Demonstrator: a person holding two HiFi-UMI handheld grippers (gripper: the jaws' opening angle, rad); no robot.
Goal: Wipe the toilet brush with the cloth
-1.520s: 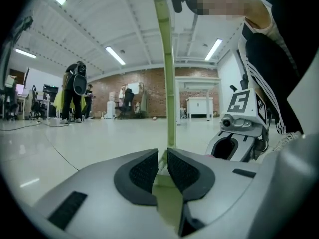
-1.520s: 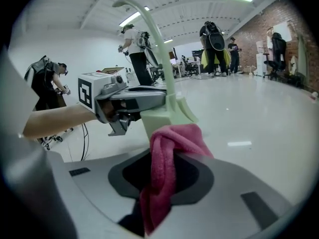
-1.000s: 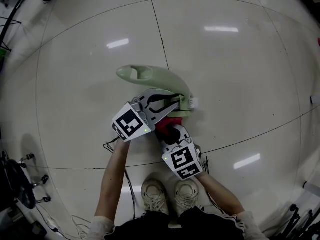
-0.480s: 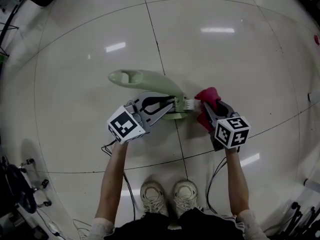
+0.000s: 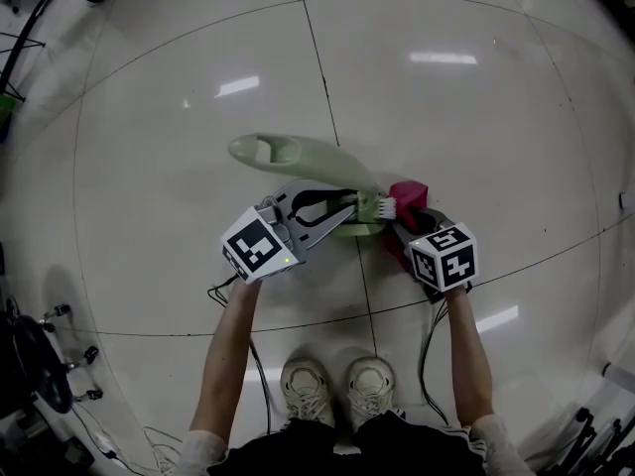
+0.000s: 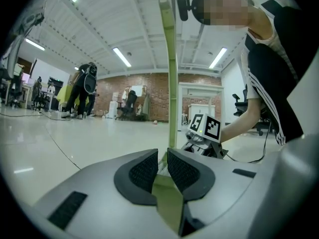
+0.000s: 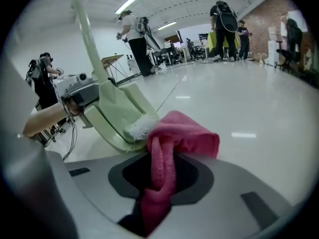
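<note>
I'm standing on glossy floor tiles (image 5: 476, 117), probably in a brick-walled hall (image 6: 149, 91); my left fingers (image 6: 144, 171) are pinching the toilet brush (image 5: 298, 154); my right fingers (image 7: 192, 178) are pinching the cloth (image 7: 182, 136).

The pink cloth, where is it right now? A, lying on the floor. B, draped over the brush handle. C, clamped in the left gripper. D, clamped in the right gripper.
D: the right gripper view shows the pink cloth pinched between the fingers of the right gripper.
</note>
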